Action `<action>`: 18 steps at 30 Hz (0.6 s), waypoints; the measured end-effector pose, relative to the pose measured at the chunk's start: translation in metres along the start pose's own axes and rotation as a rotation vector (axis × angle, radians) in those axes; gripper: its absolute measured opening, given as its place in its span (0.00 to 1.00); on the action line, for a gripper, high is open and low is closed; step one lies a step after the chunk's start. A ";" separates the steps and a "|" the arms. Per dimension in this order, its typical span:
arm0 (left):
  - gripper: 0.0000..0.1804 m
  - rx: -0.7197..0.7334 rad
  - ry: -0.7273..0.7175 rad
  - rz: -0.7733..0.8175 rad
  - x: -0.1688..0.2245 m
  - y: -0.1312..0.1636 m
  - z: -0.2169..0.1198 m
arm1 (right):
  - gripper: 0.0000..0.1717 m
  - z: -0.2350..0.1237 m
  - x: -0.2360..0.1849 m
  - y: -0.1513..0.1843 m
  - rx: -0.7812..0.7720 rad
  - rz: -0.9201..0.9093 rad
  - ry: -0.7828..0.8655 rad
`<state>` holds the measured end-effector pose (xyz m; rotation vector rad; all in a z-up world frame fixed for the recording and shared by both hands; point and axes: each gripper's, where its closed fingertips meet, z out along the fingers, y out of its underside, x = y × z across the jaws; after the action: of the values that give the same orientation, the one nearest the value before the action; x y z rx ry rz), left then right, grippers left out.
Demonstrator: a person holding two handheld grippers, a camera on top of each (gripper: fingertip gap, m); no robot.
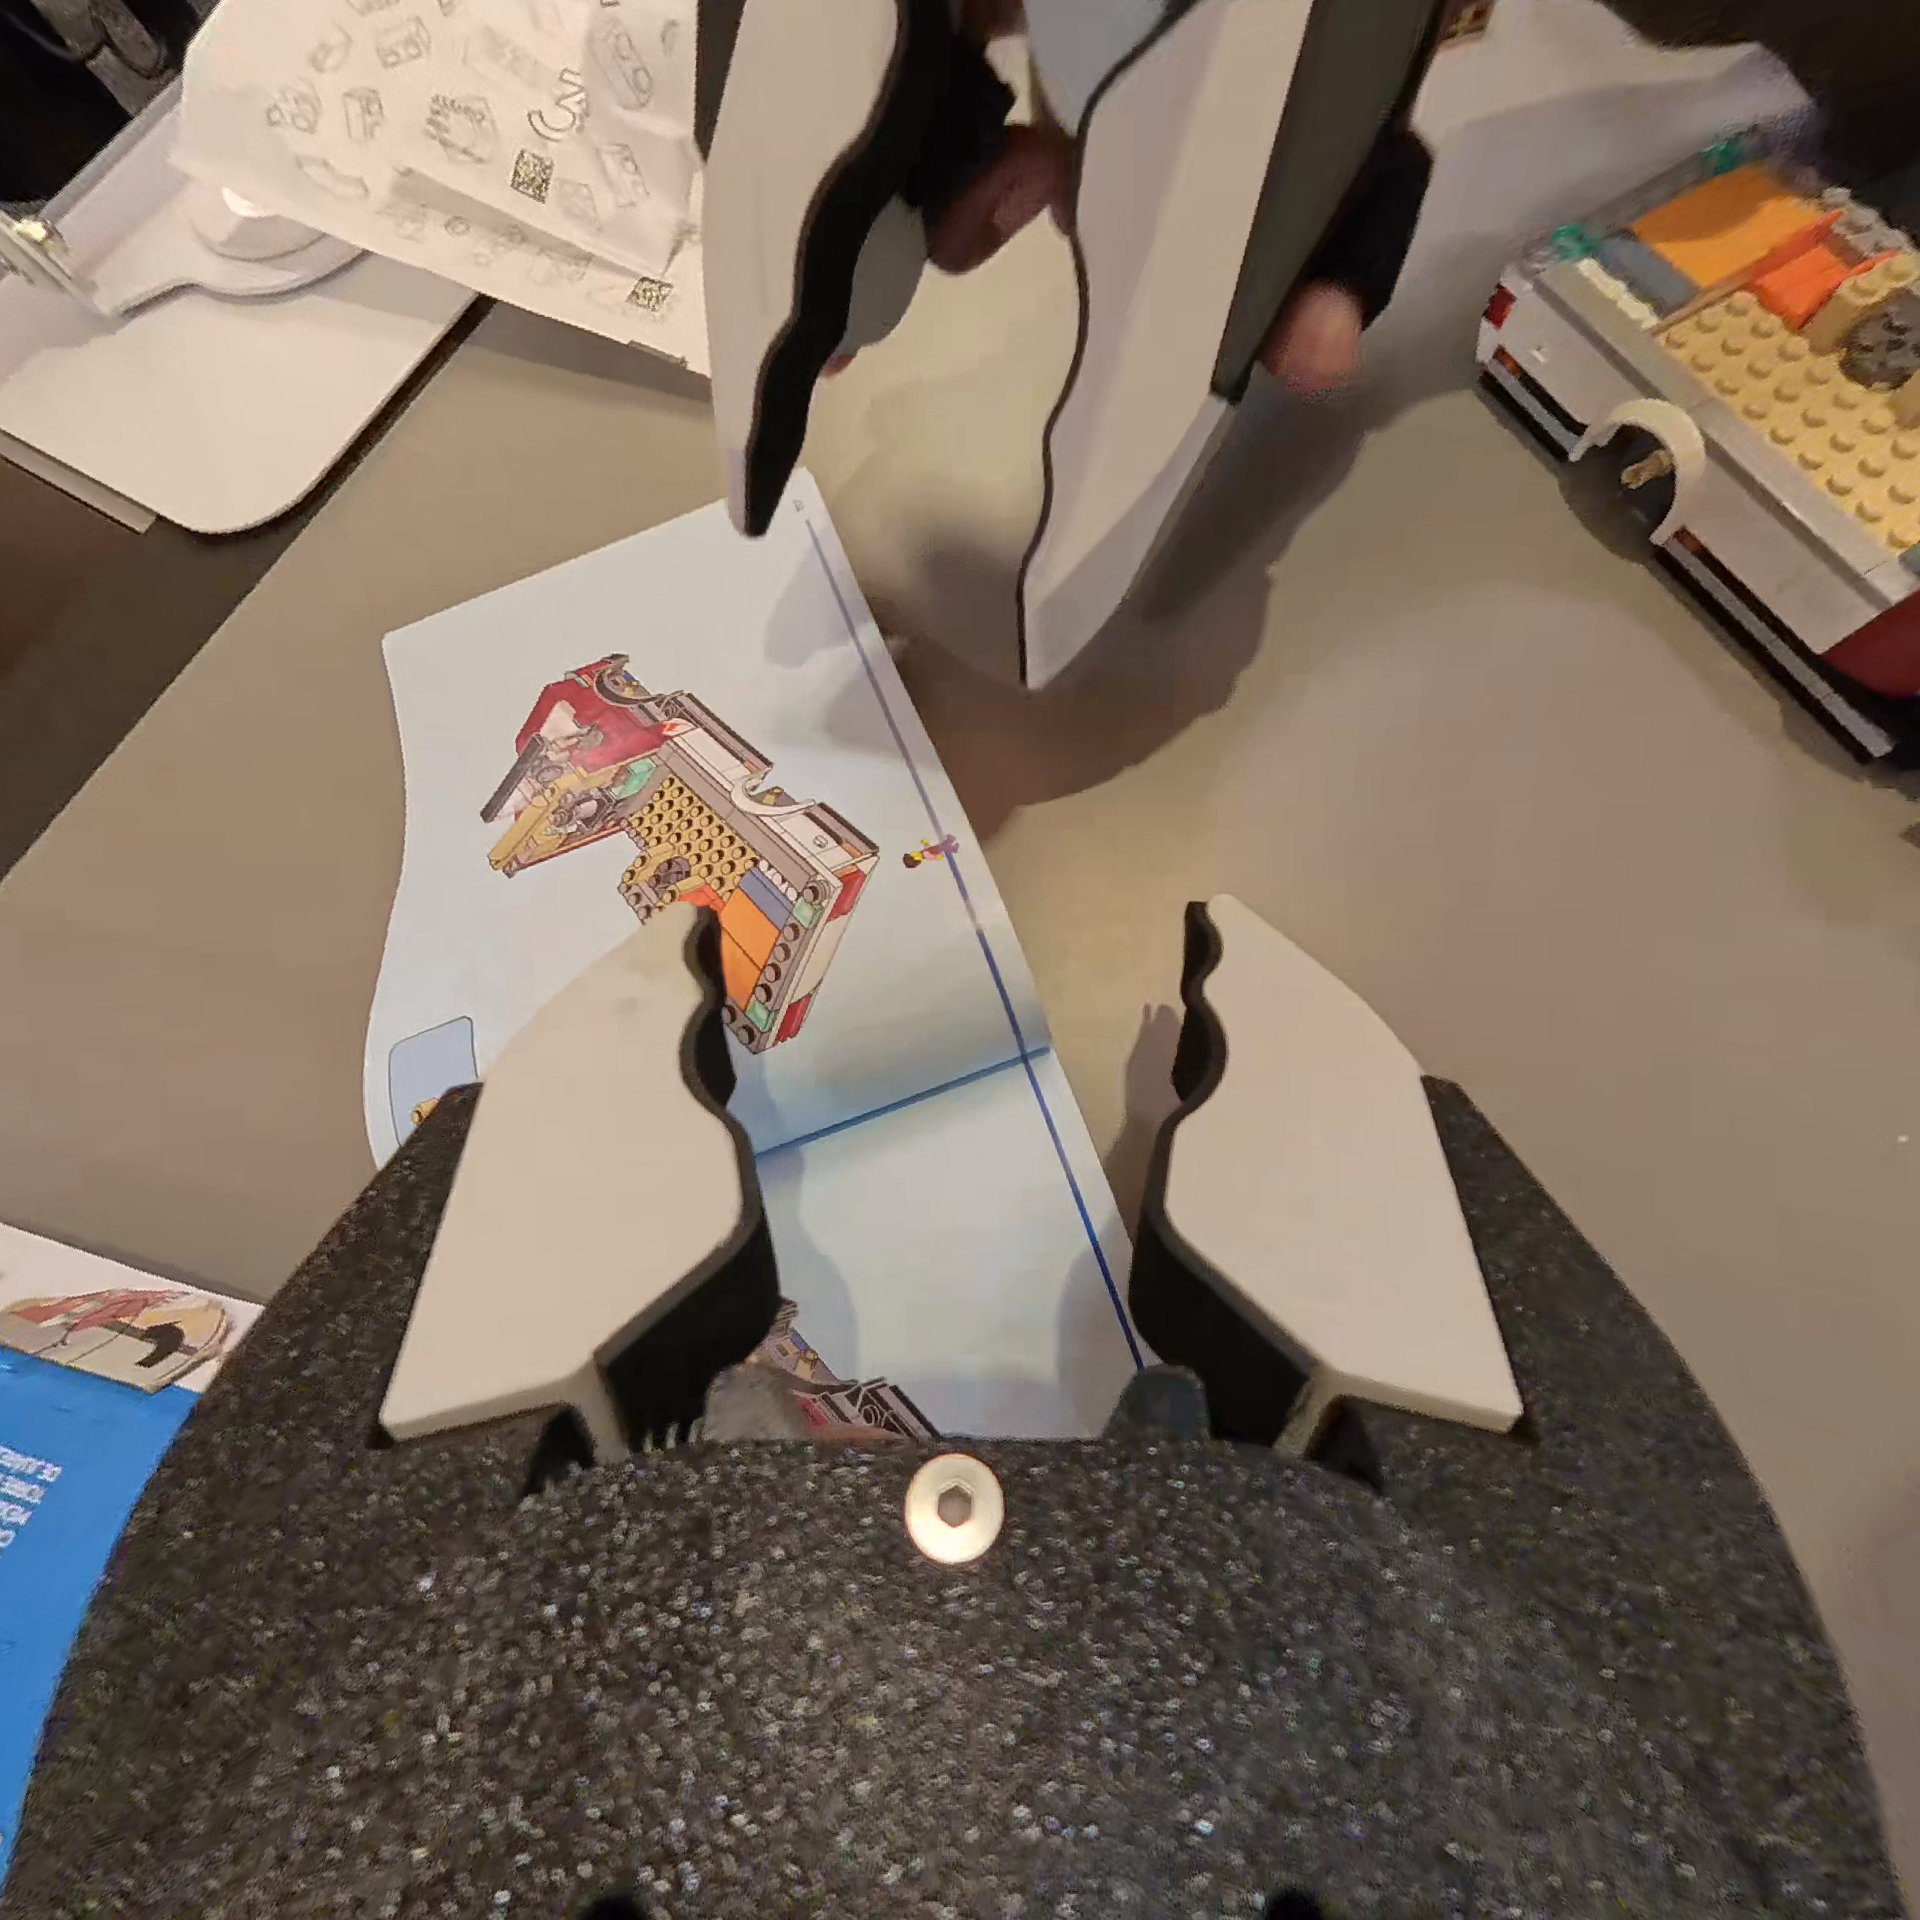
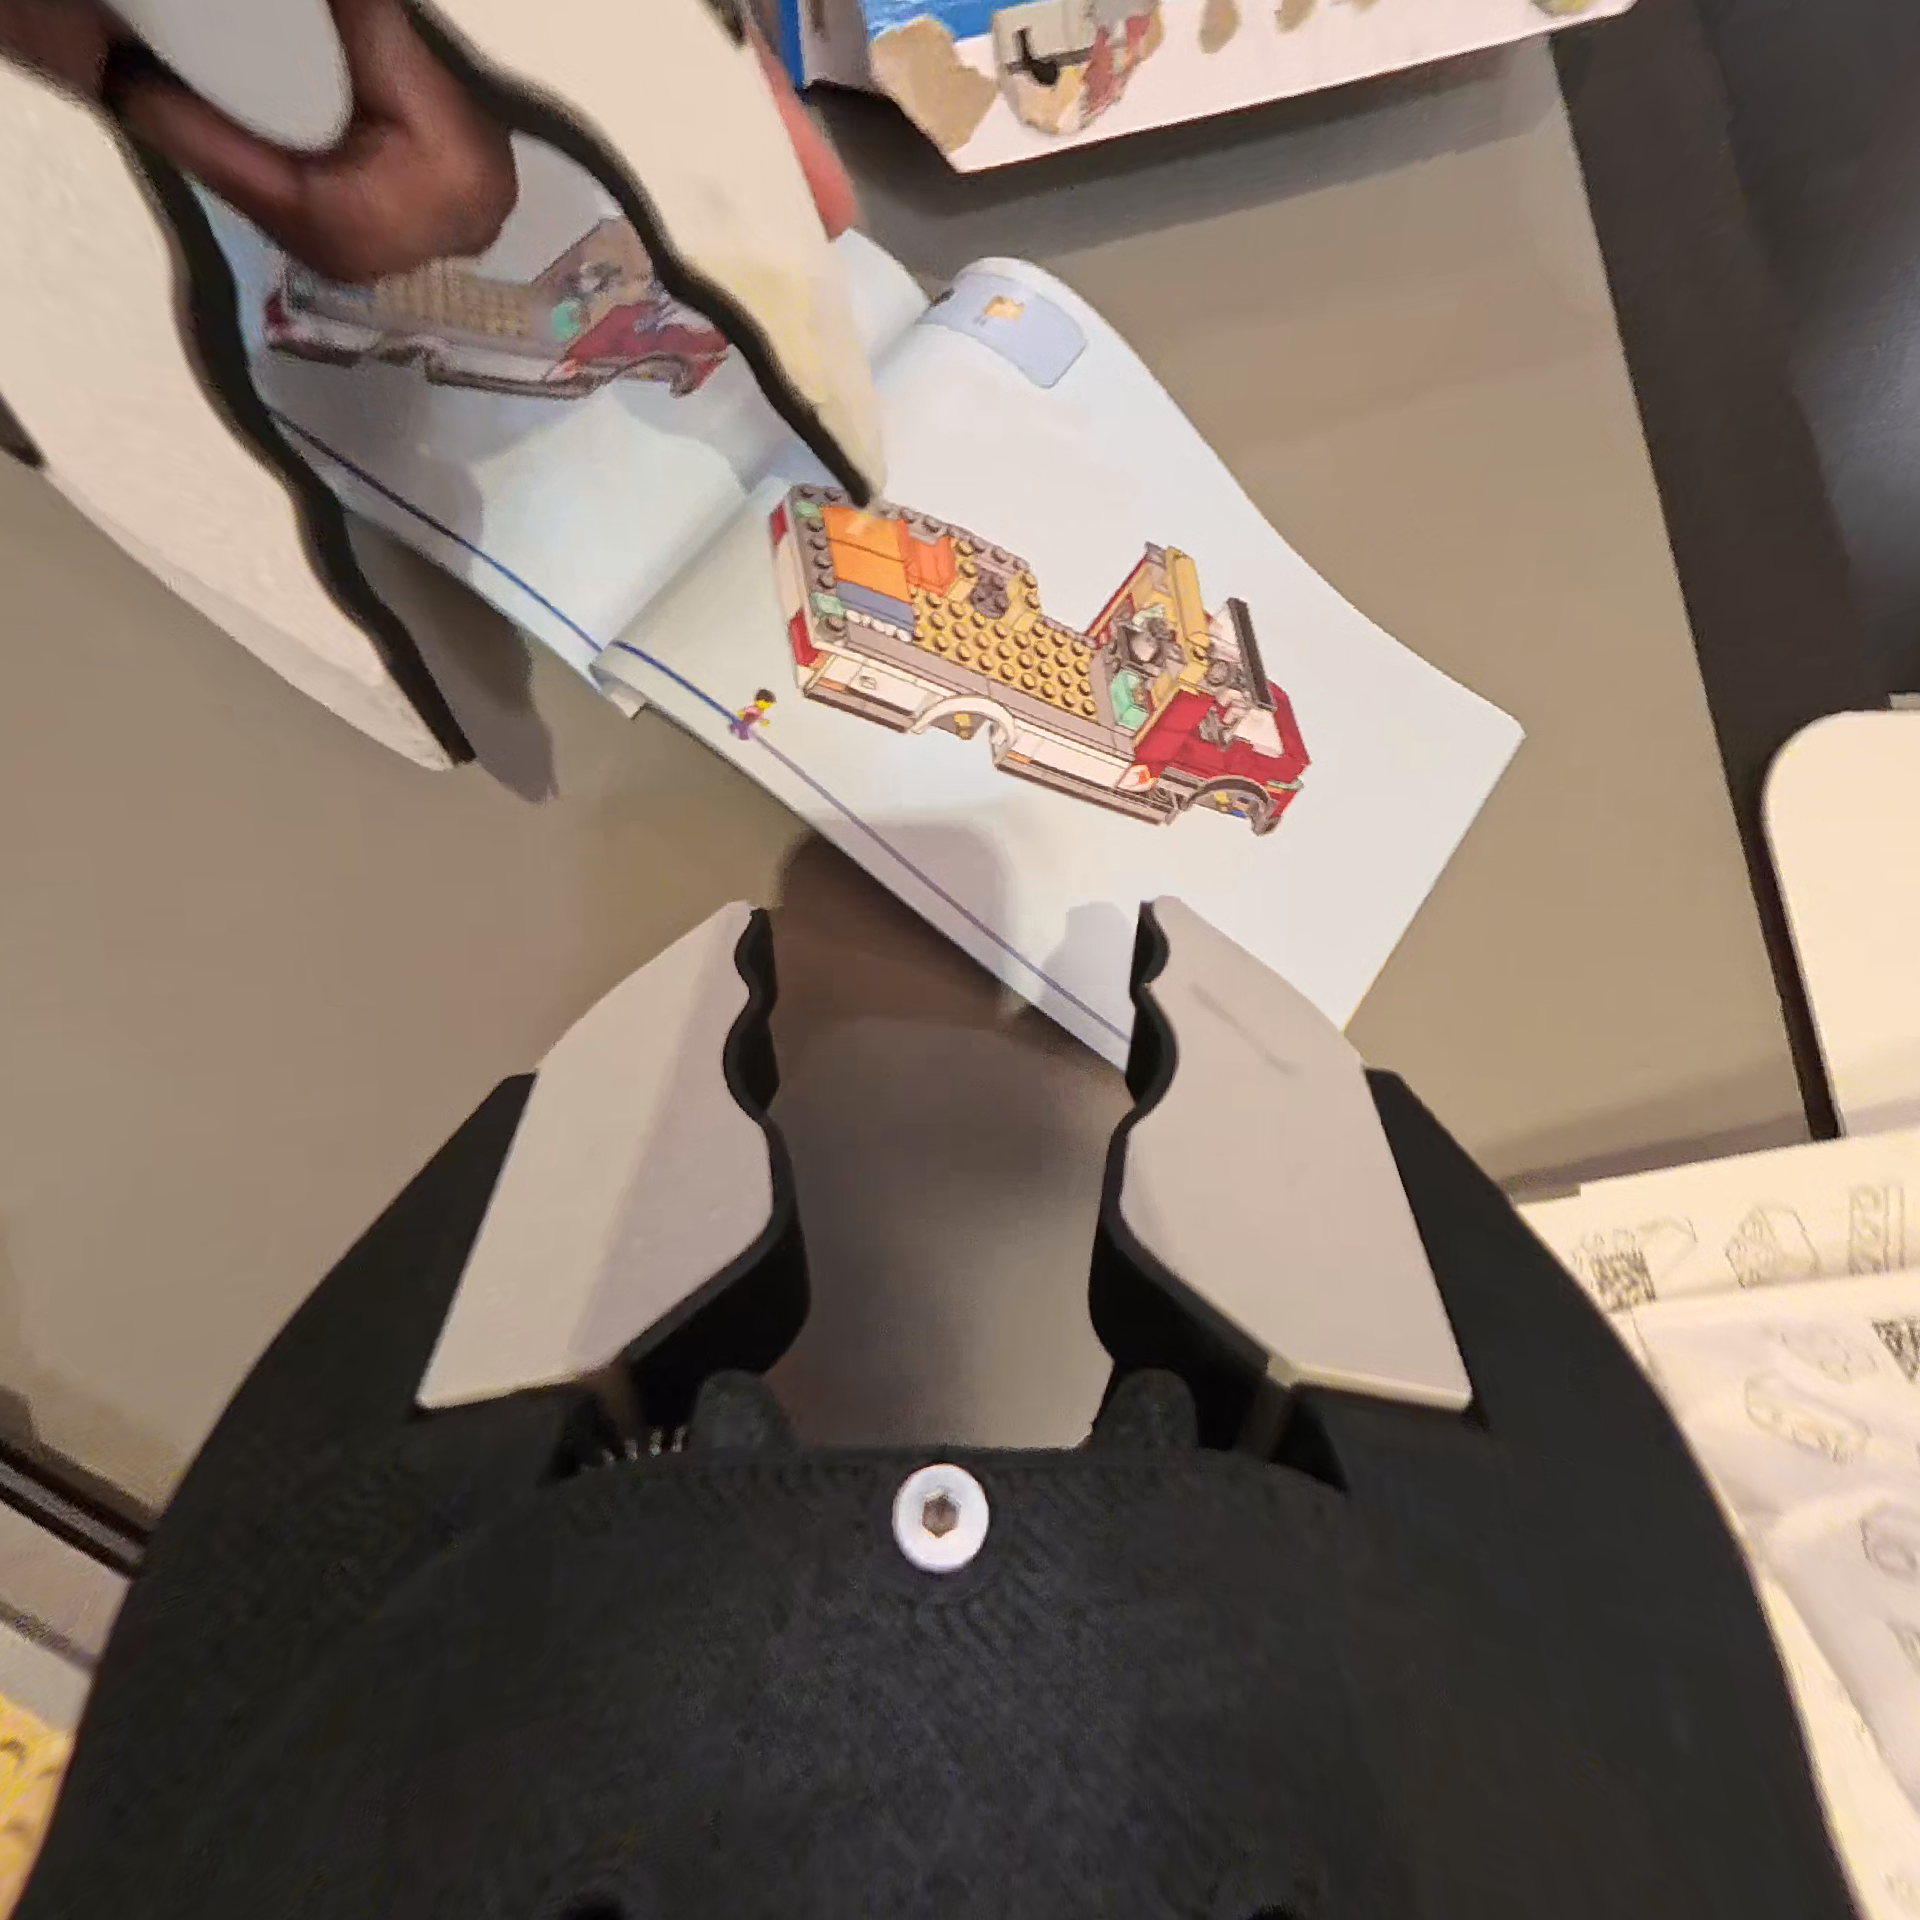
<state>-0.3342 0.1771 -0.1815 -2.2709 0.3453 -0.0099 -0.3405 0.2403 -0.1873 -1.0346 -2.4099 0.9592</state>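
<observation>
Left wrist view: nearest, the speckled black body of the left tool (image 1: 940,914), jaws spread wide and released, nothing between the pads. Hovering above an open instruction booklet (image 1: 582,935) lying flat on the grey worktop (image 1: 1455,935); left fingertip (image 1: 665,935) over the printed picture of a truck, right fingertip beyond the booklet's blue-lined edge, over bare worktop. Farther off, the right tool (image 1: 894,582), blurred, also spread, one tip at the booklet's far corner. A half-built brick truck (image 1: 1714,416) toward the worktop's far right edge; a white sheet with line drawings (image 1: 436,156) and a white tray (image 1: 208,395) at the far left; a blue box (image 1: 62,1507) at the near left.

Right wrist view: nearest, the right tool (image 2: 945,925), released, empty, straddling the booklet's (image 2: 1299,914) near edge; right fingertip (image 2: 1174,977) over the page margin, left over worktop. Left tool (image 2: 665,613) opposite, open, above the spine fold.

Judged from this alone: to handle a thin page well, best kept low and flat, one tip slid under a single leaf at the edge, gently pinched, the other tool pressing the booklet down near the fold to avoid creasing or dragging.
</observation>
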 end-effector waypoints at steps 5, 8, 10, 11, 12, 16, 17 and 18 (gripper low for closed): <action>0.40 0.064 0.042 -0.023 -0.002 -0.008 -0.020 | 0.40 0.014 -0.005 0.000 -0.042 -0.168 0.034; 0.39 0.087 0.044 -0.064 -0.013 -0.005 -0.031 | 0.40 0.021 -0.008 0.001 -0.064 -0.205 0.024; 0.38 0.110 0.049 -0.105 -0.018 -0.006 -0.036 | 0.39 0.025 -0.011 0.001 -0.075 -0.203 0.004; 0.37 0.121 0.055 -0.122 -0.020 -0.007 -0.038 | 0.38 0.027 -0.013 0.002 -0.080 -0.202 -0.005; 0.37 0.131 0.062 -0.136 -0.021 -0.007 -0.039 | 0.37 0.028 -0.015 0.002 -0.088 -0.202 -0.010; 0.36 0.126 0.078 -0.161 -0.021 -0.005 -0.039 | 0.33 0.031 -0.025 0.003 -0.115 -0.226 -0.027; 0.36 0.116 0.078 -0.158 -0.021 -0.003 -0.038 | 0.33 0.032 -0.030 0.002 -0.116 -0.229 -0.039; 0.36 0.107 0.077 -0.155 -0.020 -0.002 -0.037 | 0.32 0.032 -0.034 0.001 -0.117 -0.233 -0.050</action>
<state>-0.3577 0.1558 -0.1531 -2.1898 0.2029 -0.1920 -0.3344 0.2018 -0.2122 -0.7524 -2.5835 0.7804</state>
